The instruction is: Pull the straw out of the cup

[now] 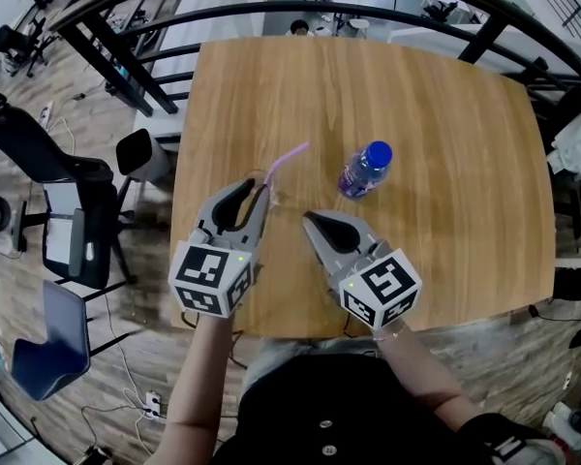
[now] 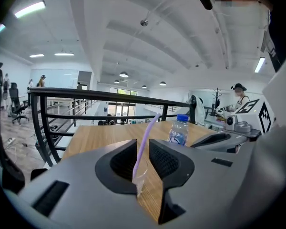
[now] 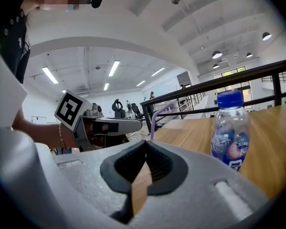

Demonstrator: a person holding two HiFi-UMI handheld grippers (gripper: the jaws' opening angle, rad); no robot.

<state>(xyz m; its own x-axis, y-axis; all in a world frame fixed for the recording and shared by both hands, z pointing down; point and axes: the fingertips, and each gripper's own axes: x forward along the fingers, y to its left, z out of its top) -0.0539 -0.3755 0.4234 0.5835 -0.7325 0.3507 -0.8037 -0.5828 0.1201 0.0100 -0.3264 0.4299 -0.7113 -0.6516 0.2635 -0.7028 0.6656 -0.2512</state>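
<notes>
Left gripper [image 1: 259, 188] is clamped down to a narrow slot, and in that slot sits the purple straw [image 2: 146, 136] with a scrap of clear plastic at its foot. I take that for the wall of the cup [image 2: 139, 178], though little of it shows. Right gripper [image 1: 308, 217] hangs just beside it, to the left gripper's right, jaws pressed together on nothing.

Here's where it could slip. The right gripper has to open before it can take anything, and the straw is a thin target. Come in off-line and the jaws close on air or shove the straw sideways. Pull across the straw and not along it, and I'd expect it to kink, or the flimsy cup to drag out of the left jaws' pinch. The blue-capped bottle [image 1: 365, 170] stands ahead of the right jaws, near enough that a wide swing could tip it on the table [image 1: 445, 163].

The straw's long axis runs up from between the left jaws and out ahead of them, leaning toward the right gripper's side. Its free end bends over that way, near the bottle.
</notes>
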